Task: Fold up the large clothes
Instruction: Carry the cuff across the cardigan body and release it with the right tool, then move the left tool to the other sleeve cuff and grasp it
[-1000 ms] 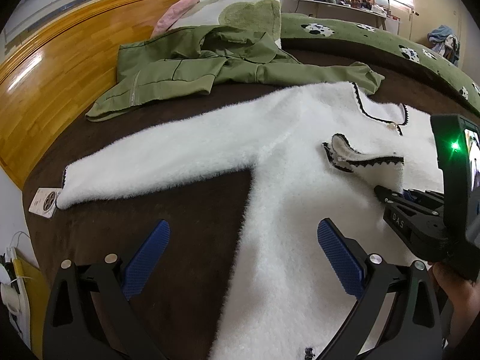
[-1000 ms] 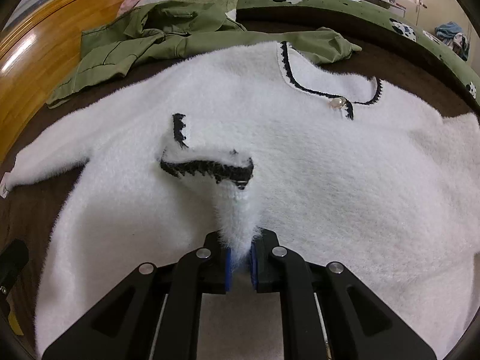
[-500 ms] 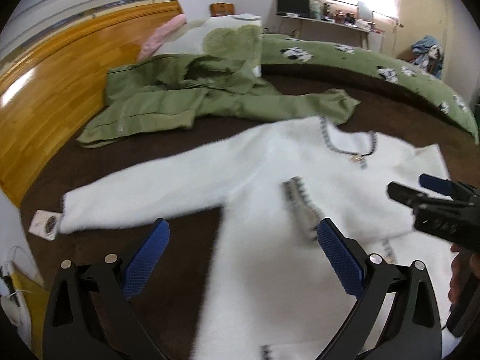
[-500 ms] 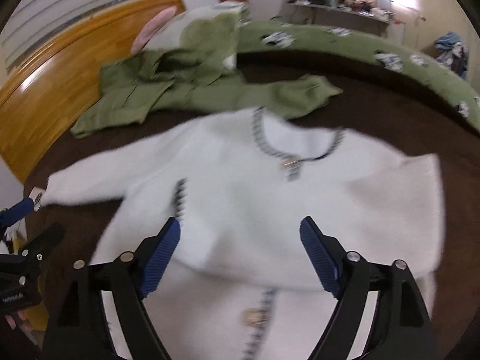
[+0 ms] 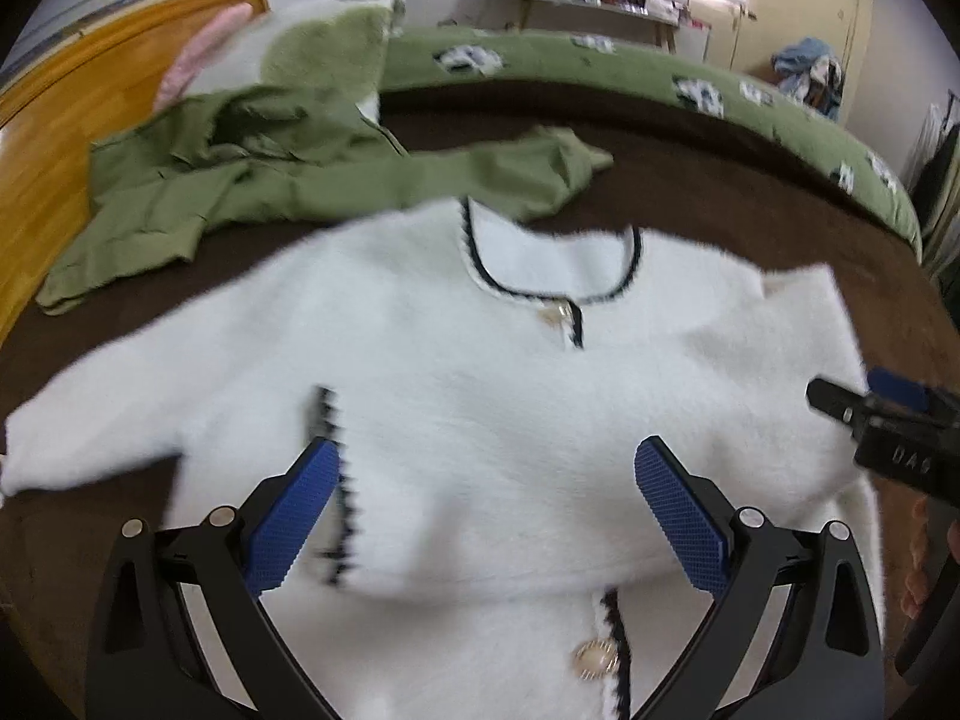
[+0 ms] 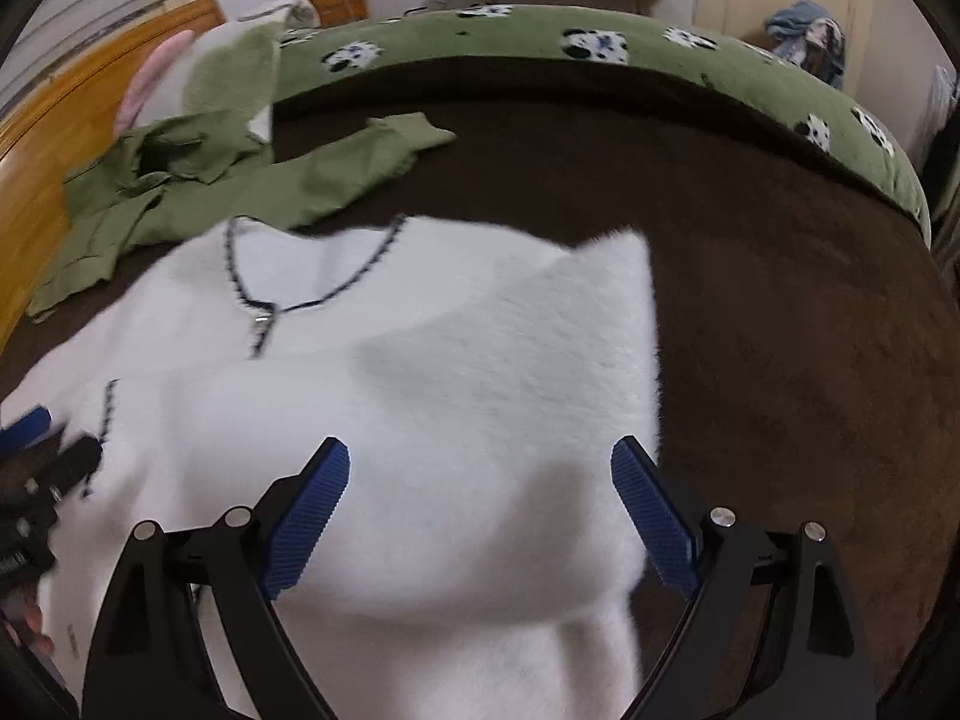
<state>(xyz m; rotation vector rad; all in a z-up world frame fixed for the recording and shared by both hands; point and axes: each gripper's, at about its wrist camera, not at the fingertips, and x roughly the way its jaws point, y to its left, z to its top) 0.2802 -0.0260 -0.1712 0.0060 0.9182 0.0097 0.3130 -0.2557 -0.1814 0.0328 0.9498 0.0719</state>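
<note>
Both wrist views look down close, sharing the white cardigan (image 5: 480,396) (image 6: 420,360).

We hold our left gripper (image 5: 486,510) with its blue pads spread wide, gripping nothing; our right gripper (image 6: 480,510) hangs likewise wide apart and unladen.

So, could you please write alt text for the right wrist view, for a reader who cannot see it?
An open right gripper hovers over a fluffy white cardigan with black trim, one sleeve folded across its front, on a brown bedspread. A green jacket lies beyond it near the wooden headboard; the left gripper shows at the left edge.
</note>
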